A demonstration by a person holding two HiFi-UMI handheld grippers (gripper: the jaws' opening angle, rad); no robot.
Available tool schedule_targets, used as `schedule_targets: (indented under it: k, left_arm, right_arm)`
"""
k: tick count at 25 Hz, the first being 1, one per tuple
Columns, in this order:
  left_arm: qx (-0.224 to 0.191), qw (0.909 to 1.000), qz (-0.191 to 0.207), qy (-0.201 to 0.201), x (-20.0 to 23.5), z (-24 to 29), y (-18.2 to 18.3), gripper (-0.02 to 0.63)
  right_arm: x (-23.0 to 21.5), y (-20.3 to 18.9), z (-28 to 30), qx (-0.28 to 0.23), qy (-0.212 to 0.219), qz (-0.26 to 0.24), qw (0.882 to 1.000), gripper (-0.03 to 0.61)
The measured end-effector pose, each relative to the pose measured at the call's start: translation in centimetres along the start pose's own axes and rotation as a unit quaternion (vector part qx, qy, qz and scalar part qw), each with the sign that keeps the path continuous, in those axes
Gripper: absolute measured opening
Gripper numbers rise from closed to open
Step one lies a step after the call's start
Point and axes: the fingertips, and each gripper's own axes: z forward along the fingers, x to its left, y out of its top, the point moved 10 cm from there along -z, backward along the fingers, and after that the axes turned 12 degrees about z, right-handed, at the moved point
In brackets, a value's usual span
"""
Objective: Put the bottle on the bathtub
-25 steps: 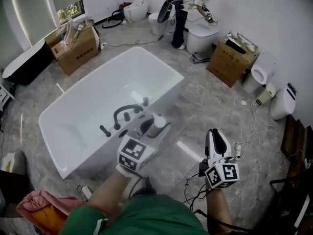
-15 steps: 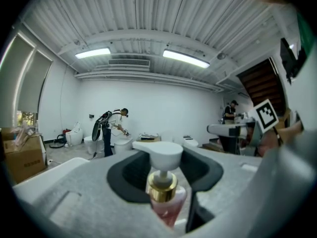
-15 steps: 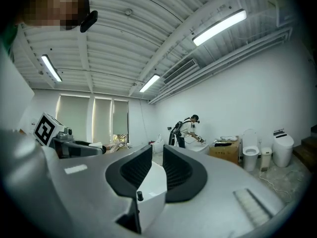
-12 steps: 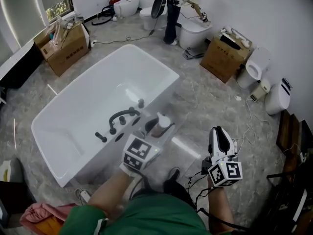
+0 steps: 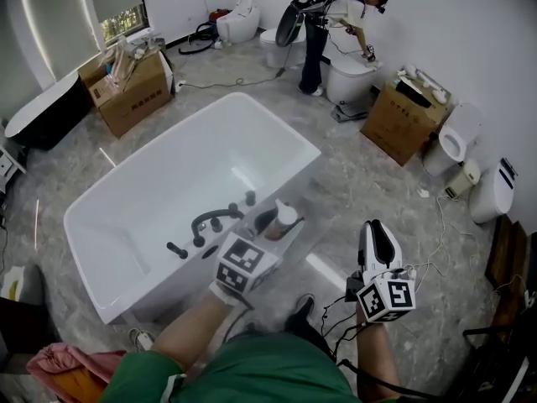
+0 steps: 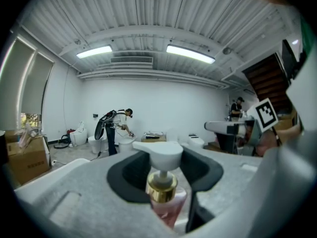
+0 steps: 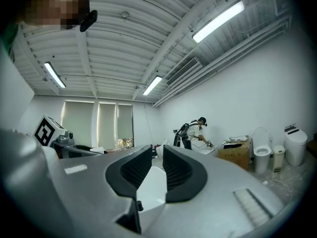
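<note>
R gripper jaws barely apart, nothing btwn.

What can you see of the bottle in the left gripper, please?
The bottle is a pump dispenser: clear body with pinkish liquid, gold collar, white pump head. It stands roughly upright between the left gripper's jaws, which grip its body. In the head view it is at the bathtub's near rim, right of the black faucet; whether it rests there is unclear.
</note>
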Motion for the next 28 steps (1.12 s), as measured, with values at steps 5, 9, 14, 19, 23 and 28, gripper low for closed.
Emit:
schedule_targets:
  k: [5, 9, 14, 19, 23, 28]
  left_arm:
    - [0.008, 0.9992, -0.007, 0.038, 1.5, 5.3, 0.7, 0.173]
    - [0.026, 0.9965, -0.016, 0.078, 2.9, 10.0, 0.7, 0.173]
    - [0.036, 0.9911, -0.019, 0.127, 4.0, 15.0, 0.9, 0.175]
    - [0.046, 0.9841, -0.029, 0.169, 5.1, 18.6, 0.4, 0.175]
    - [0.057, 0.9806, -0.038, 0.184, 6.3, 20.6, -0.5, 0.175]
    - [0.077, 0.9785, -0.044, 0.186, 8.5, 22.7, -2.7, 0.175]
  right_arm:
    - [-5.8, 0.9, 4.3, 0.013, 0.028, 0.016, 0.999, 0.052]
    - [-10.4, 2.2, 7.9, 0.022, 0.053, 0.004, 0.998, 0.052]
    - [-15.8, 3.4, 11.3, 0.035, 0.089, 0.007, 0.995, 0.052]
    - [-19.8, 3.4, 13.7, 0.055, 0.111, 0.021, 0.992, 0.052]
    - [-21.7, 3.3, 15.5, 0.067, 0.118, 0.031, 0.990, 0.052]
    - [-22.4, 2.4, 18.3, 0.084, 0.121, 0.037, 0.988, 0.052]
